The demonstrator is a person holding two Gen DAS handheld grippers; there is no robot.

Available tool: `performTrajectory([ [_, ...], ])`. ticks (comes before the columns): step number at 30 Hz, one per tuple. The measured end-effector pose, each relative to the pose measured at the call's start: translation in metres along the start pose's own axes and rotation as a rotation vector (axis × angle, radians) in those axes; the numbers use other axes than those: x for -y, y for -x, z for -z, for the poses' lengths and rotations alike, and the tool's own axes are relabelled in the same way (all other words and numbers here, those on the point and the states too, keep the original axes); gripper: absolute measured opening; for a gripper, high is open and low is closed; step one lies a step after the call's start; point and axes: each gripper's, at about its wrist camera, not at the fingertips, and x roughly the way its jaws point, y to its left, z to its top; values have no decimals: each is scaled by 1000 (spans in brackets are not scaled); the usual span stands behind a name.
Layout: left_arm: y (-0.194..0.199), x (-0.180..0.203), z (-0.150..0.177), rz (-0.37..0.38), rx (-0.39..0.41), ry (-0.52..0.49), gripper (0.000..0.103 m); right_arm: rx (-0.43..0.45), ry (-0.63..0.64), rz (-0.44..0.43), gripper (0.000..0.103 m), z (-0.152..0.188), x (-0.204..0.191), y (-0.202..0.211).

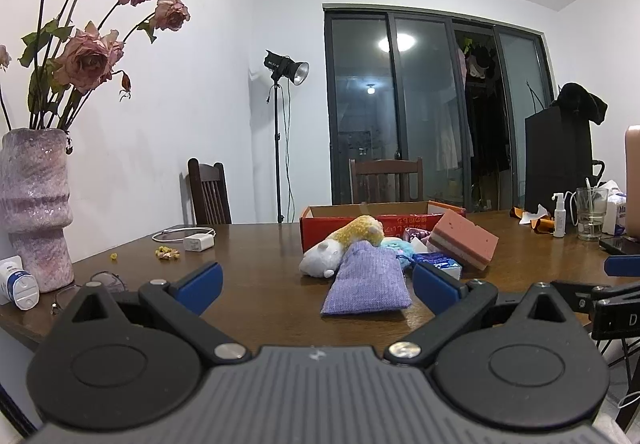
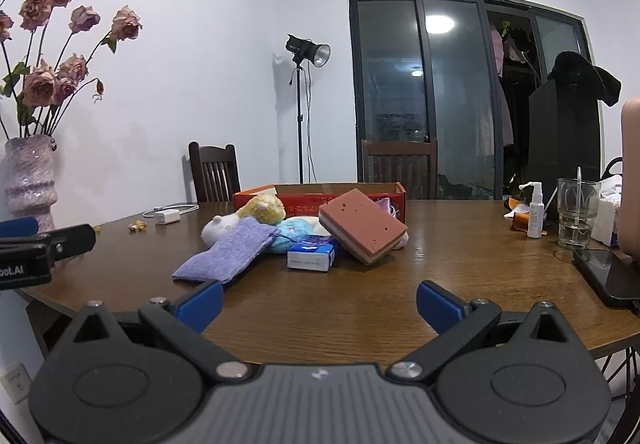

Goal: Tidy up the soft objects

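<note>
Both grippers, left (image 1: 316,284) and right (image 2: 320,304), hung spread and empty before the box (image 2: 320,191). Pouch (image 1: 366,282), plush (image 2: 262,209) and sponge (image 2: 362,226) lay heaped against its front, likely awaiting sorting.

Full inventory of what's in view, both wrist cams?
purple pouch: 1, lilac, front of pile
sponge: 1, pink layered, tilted on pile
plush toy: 1, white-yellow, behind the pouch
blue soft item: 1, light blue, mid-pile
tissue pack: 1, blue-white, before the sponge
box: 1, red, open, behind pile
vase: 1, lilac, dried roses, left
charger: 1, white, corded
glass: 1, clear, right
spray bottle: 1, white
phone: 1, black, right edge
table: 1, brown wood
left tongs: open, empty
right tongs: open, empty
</note>
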Motion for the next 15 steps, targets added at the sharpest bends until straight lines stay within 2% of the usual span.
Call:
performTrajectory([
  [15,1,0,-1,-2,0,-10,103,0,-8,5,103,0,1,0],
])
